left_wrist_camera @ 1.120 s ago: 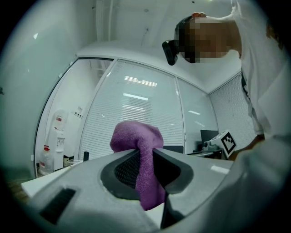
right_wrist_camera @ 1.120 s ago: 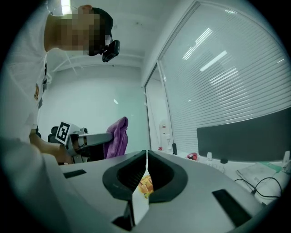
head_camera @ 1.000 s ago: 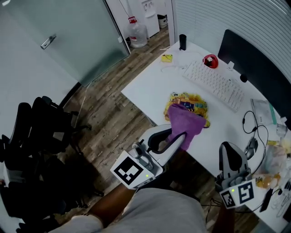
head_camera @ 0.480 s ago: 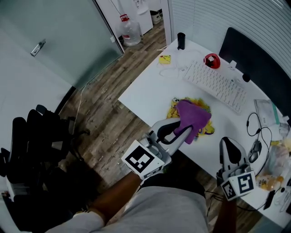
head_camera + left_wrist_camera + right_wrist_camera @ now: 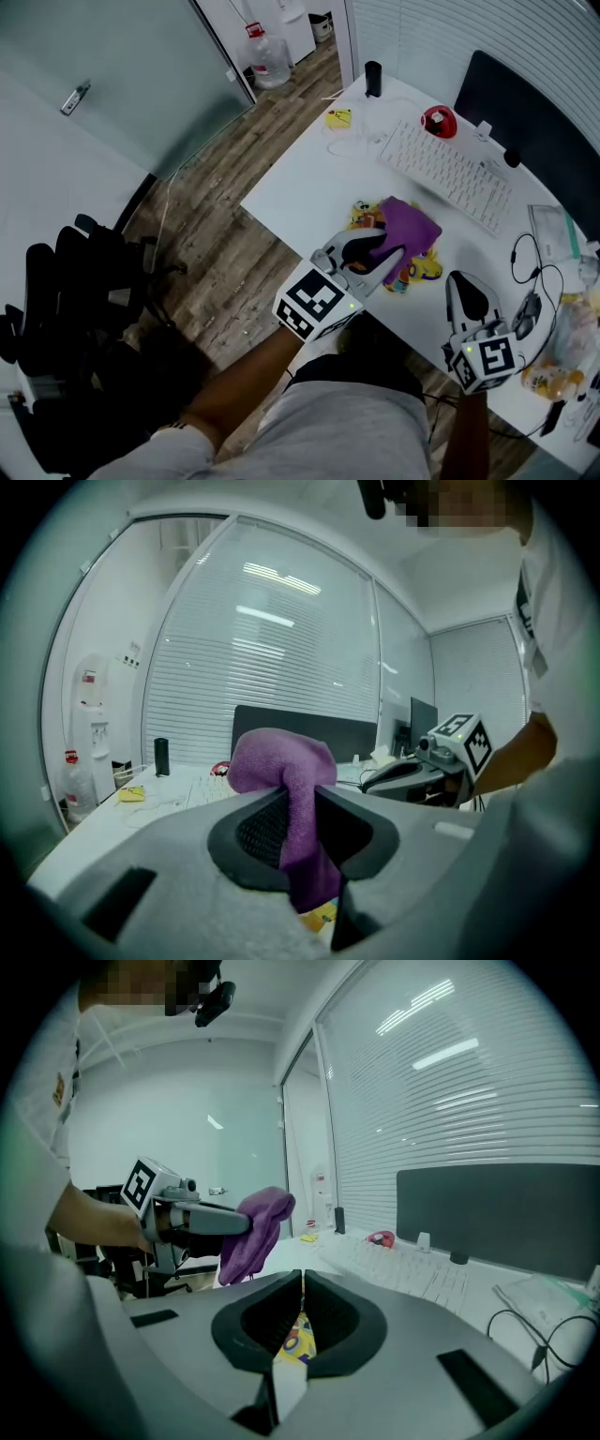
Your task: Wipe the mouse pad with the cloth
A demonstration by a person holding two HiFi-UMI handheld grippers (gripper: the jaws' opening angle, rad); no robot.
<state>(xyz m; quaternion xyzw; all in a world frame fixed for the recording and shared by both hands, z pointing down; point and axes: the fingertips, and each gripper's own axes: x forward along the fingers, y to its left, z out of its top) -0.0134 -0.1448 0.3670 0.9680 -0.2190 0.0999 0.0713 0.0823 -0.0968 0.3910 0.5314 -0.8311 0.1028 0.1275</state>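
My left gripper (image 5: 389, 249) is shut on a purple cloth (image 5: 411, 225), which bulges out past the jaws and hangs between them (image 5: 281, 761). The cloth hovers over a yellow, colourful mouse pad (image 5: 415, 269) near the white desk's front edge and covers most of it. In the left gripper view a yellow scrap of the pad (image 5: 320, 917) shows below the jaws. My right gripper (image 5: 460, 280) is shut with nothing in it, right of the pad by the desk edge. Its own view shows the pad (image 5: 298, 1340) below the closed jaws and the left gripper (image 5: 202, 1221) with the cloth (image 5: 255, 1232) to the left.
A white keyboard (image 5: 455, 173) lies behind the pad, with a red object (image 5: 438, 122) and a dark monitor (image 5: 525, 122) beyond. A black cylinder (image 5: 373, 80) and a yellow item (image 5: 338, 119) sit at the far corner. Cables (image 5: 525, 272) trail at right. A black chair (image 5: 75, 281) stands on the floor.
Both grippers have moved forward and down toward the desk. The cloth has travelled with the left gripper and now hangs lower over the mouse pad.
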